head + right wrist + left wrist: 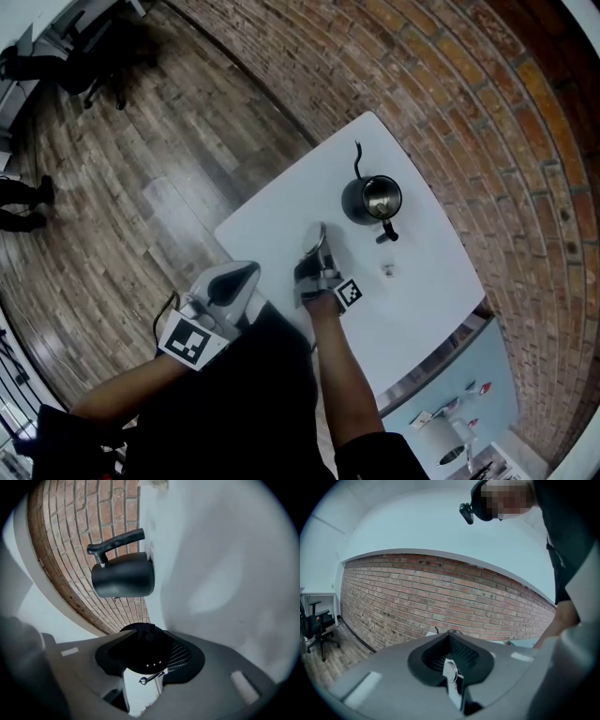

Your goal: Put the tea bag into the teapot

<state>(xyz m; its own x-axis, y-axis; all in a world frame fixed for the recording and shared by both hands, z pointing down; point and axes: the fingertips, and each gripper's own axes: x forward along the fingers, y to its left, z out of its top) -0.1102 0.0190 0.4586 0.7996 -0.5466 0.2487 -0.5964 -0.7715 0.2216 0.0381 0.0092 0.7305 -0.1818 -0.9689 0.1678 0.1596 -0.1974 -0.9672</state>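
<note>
A black teapot (372,199) with a thin spout and a side handle stands uncovered on the white table (281,216); its inside shines. It shows again as the teapot (123,576) in the right gripper view, lying sideways in the picture. A small pale tea bag (387,270) lies on the table to the right of my right gripper. My right gripper (317,247) rests low over the table, short of the teapot. The round black lid (140,651) sits between its jaws, and a ridged pad (182,654) shows beside it. My left gripper (234,284) hangs off the table's near corner, its jaws together and empty.
The table's edges fall away to a wooden floor (141,169) on the left and a brick surface (506,112) on the right. An office chair (89,70) stands far left. A pale blue surface (487,384) with small items lies at bottom right.
</note>
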